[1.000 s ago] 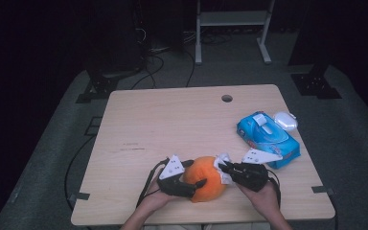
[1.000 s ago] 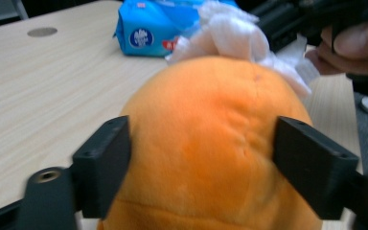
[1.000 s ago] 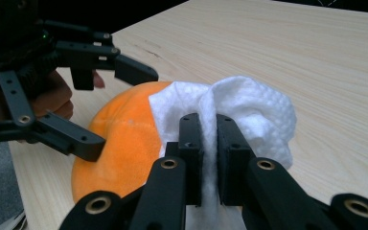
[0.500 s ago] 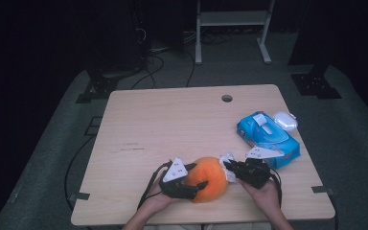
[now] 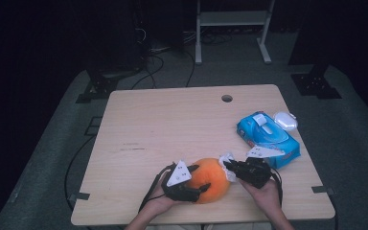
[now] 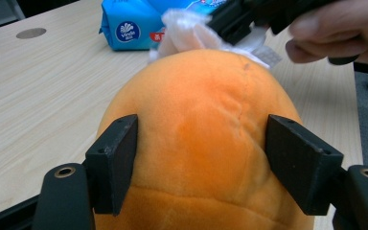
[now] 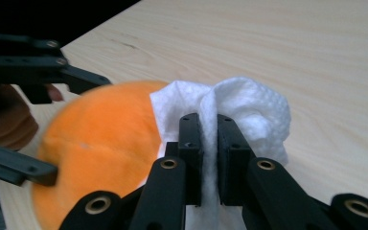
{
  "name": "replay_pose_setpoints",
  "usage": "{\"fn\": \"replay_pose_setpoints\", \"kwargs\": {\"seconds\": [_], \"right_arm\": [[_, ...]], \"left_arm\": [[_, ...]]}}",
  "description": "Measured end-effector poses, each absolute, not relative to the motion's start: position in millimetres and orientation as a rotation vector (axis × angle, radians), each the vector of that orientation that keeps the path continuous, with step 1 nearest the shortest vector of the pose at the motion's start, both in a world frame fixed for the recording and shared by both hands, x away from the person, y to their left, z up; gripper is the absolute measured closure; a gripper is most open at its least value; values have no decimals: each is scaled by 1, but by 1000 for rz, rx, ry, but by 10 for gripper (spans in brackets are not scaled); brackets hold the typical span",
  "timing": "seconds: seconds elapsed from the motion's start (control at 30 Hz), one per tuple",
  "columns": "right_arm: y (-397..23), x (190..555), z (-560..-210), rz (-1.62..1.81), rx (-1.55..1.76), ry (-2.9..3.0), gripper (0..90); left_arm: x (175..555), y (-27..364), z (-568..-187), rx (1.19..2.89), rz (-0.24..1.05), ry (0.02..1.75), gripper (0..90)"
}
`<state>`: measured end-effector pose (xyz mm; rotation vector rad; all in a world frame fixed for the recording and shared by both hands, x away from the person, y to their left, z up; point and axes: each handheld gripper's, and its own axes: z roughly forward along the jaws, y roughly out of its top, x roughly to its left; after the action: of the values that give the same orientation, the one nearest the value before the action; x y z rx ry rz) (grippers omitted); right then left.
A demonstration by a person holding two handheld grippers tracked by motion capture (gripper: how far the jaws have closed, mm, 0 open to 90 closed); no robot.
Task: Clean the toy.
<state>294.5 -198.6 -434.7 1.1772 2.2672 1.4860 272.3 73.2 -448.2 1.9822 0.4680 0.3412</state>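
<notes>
My left fingers [image 6: 199, 165] clamp the round orange plush ball [image 5: 210, 179]; my right fingers [image 7: 210, 158] pinch a crumpled white wipe [image 7: 239, 108] — best rub gently, ball braced against the worktop [image 5: 172, 124].

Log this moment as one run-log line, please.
left gripper: jaws just closing, clamped on orange plush | right gripper: shut on white wipe, pressed to plush | blue wipes pack: beside, untouched

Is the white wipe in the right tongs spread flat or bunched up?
Bunched up. The wipe is crumpled into folds, pinched between the shut right tongs and pressed against the orange plush ball.
</notes>
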Motion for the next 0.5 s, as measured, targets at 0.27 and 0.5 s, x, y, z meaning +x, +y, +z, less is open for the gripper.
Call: {"fn": "replay_pose_setpoints", "kwargs": {"seconds": [0.27,0.5], "right_arm": [[-181,282,-422,1538,1031,2310,815],[-183,283,-424,1577,987,2337,812]], "left_arm": [[275,78,-441,1964,276,456,215],[293,84,-453,1975,193,593,53]]}}
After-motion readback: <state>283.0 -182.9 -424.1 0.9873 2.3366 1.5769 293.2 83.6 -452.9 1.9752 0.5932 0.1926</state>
